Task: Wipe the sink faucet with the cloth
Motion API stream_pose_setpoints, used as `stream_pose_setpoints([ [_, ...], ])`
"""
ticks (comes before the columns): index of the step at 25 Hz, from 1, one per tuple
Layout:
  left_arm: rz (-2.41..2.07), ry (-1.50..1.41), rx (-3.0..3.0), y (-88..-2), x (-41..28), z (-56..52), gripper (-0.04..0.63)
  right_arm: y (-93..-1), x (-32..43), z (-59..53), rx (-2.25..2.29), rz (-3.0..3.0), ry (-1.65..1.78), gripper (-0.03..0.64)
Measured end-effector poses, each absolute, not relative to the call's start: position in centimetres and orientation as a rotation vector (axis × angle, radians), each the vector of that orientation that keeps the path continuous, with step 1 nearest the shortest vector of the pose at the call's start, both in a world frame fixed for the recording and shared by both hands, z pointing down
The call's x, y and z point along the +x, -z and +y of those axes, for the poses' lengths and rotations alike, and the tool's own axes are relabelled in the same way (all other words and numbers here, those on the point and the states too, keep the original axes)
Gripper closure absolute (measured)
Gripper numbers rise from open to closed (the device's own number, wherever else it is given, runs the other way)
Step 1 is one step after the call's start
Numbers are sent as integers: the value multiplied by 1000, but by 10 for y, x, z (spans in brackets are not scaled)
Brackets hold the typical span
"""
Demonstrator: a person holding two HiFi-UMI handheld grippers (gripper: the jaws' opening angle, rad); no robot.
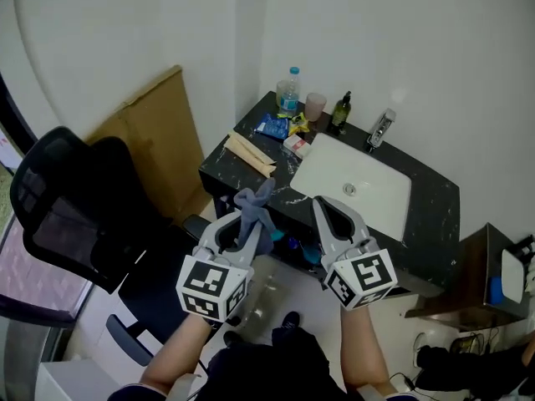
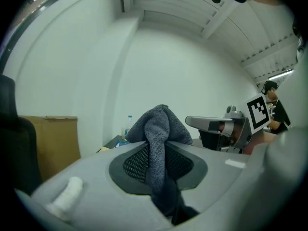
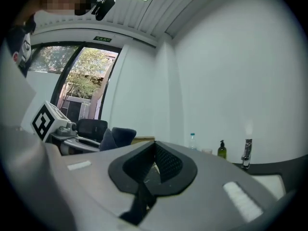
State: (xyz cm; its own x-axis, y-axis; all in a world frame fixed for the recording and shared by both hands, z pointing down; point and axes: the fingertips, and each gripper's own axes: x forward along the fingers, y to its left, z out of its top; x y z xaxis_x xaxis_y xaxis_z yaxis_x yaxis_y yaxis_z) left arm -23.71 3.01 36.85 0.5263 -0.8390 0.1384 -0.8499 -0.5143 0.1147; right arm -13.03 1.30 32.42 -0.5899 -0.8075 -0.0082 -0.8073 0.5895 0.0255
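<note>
The left gripper (image 1: pixel 253 224) is clamped on the grey cloth (image 1: pixel 255 200), which bunches up above its tips. The right gripper (image 1: pixel 322 203) looks closed and empty. The faucet (image 1: pixel 380 129) stands well apart at 2 o'clock, behind the sink (image 1: pixel 334 153). Reach across and press the bunched cloth, not the jaw tips, against the spout.

The dark marbled bench (image 1: pixel 436 217) holds a white sink (image 1: pixel 372 184) with its faucet (image 1: pixel 380 129) behind, and at the back left a green bottle (image 1: pixel 340 112), cup (image 1: pixel 315 106), water bottle (image 1: pixel 288 91), blue packet (image 1: pixel 272 127) and tan strip (image 1: pixel 251 154).
</note>
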Motion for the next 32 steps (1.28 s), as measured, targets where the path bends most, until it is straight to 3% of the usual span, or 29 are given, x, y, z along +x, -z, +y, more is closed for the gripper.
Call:
stream_pose_setpoints([
  [15, -1393, -169, 2641, -363, -85, -64, 518, -328, 26, -79, 1522, -2807, -10, 611],
  [32, -952, -152, 2808, -371, -28, -202, 518, -338, 63, -182, 1850, -2491, 0, 606],
])
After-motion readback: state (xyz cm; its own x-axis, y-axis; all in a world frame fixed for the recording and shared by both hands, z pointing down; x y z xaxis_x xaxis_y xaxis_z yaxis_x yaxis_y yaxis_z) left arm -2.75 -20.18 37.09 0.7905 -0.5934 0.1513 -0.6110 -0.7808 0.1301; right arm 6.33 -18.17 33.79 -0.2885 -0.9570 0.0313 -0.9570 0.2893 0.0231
